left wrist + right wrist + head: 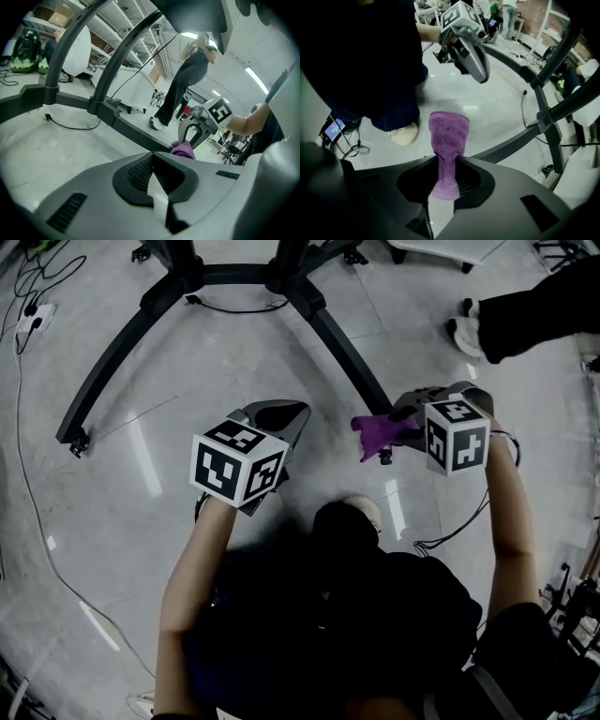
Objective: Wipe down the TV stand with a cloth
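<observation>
- The right gripper point(446, 180) has its fingers point(415, 180) clamped on a purple cloth point(449, 138). Its own view shows the cloth pinched at one end and flaring out past the tips.
- The left gripper point(152, 171) has its fingers point(136, 171) pressed together with nothing between them, which only its own view makes plain.
- The head view shows both grippers held side by side over the grey floor point(169, 381). The cloth hangs close to one black leg of the TV stand point(342, 348); no view shows whether they touch.
- The left gripper view alone shows the stand's curved uprights rising overhead and a person point(187, 79) standing beyond it.
- The right gripper view alone shows a pale shoe point(404, 133) beside the cloth.
</observation>
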Demonstrator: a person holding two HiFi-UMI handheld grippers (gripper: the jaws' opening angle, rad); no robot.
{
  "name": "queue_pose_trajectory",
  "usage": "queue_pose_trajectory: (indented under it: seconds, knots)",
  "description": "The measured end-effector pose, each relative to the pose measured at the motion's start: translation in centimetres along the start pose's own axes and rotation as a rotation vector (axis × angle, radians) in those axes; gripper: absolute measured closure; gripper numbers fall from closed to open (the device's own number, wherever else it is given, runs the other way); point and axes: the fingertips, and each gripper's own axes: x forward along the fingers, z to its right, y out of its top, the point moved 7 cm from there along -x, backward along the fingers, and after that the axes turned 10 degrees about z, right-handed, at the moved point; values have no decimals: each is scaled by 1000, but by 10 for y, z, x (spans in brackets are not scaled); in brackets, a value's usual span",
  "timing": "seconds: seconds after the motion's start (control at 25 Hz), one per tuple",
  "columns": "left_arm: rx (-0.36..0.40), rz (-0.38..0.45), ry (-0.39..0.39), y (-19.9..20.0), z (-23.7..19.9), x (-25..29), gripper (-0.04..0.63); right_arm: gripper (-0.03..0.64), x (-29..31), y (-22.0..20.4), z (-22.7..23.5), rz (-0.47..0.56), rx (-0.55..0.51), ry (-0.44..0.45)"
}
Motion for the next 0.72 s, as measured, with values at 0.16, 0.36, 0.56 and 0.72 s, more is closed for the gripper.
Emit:
queue_pose_trajectory:
  seconds: [0.16, 0.36, 0.56, 0.72]
  knots:
    - [8, 58, 51, 15, -10, -13, 588, 515, -16, 30, 25, 177, 56, -162]
    - [37, 137, 133, 37, -22, -39, 588, 515, -31, 63, 50, 374, 134, -322]
    - [53, 192, 194, 54, -32, -69, 588, 515, -41, 91, 61, 574, 209, -382]
    - [96, 235, 253, 69, -41, -94, 588, 515, -51, 109, 78, 738, 316, -467]
